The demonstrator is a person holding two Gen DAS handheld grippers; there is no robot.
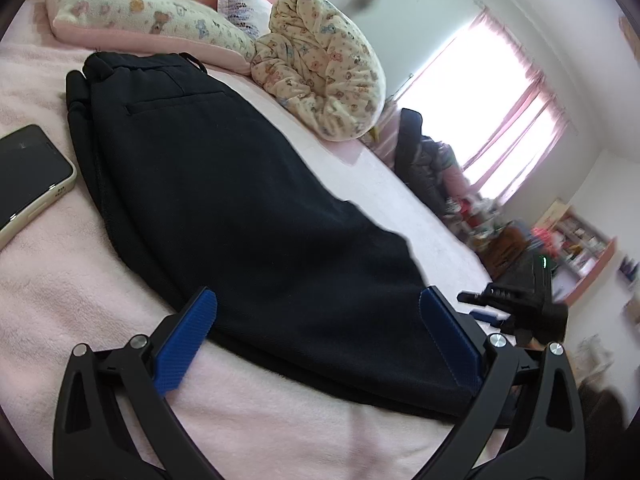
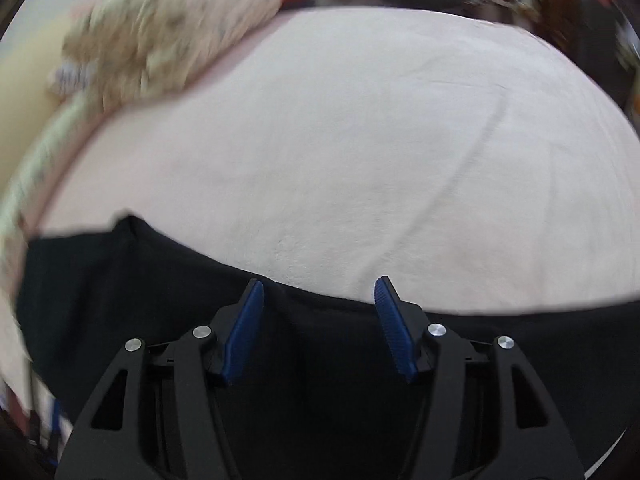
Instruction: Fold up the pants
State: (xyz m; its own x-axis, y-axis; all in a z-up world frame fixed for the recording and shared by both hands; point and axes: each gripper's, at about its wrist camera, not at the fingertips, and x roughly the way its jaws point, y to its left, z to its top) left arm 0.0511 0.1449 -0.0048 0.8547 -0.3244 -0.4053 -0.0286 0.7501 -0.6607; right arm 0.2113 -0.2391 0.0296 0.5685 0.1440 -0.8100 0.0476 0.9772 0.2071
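Black pants (image 1: 240,200) lie folded lengthwise on the pink bed cover (image 1: 80,300), waistband with back pocket at the far left. My left gripper (image 1: 320,304) is open wide, its blue pads either side of the near end of the pants, just above the cloth. The right gripper shows at the right of the left wrist view (image 1: 516,308). In the blurred right wrist view my right gripper (image 2: 318,288) is open over the edge of the pants (image 2: 160,300), holding nothing.
A phone (image 1: 28,176) lies on the bed left of the pants. A patterned pillow (image 1: 140,12) and a rolled blanket (image 1: 324,68) lie beyond the waistband. Clutter, shelves and a bright window (image 1: 492,120) lie past the bed's far edge.
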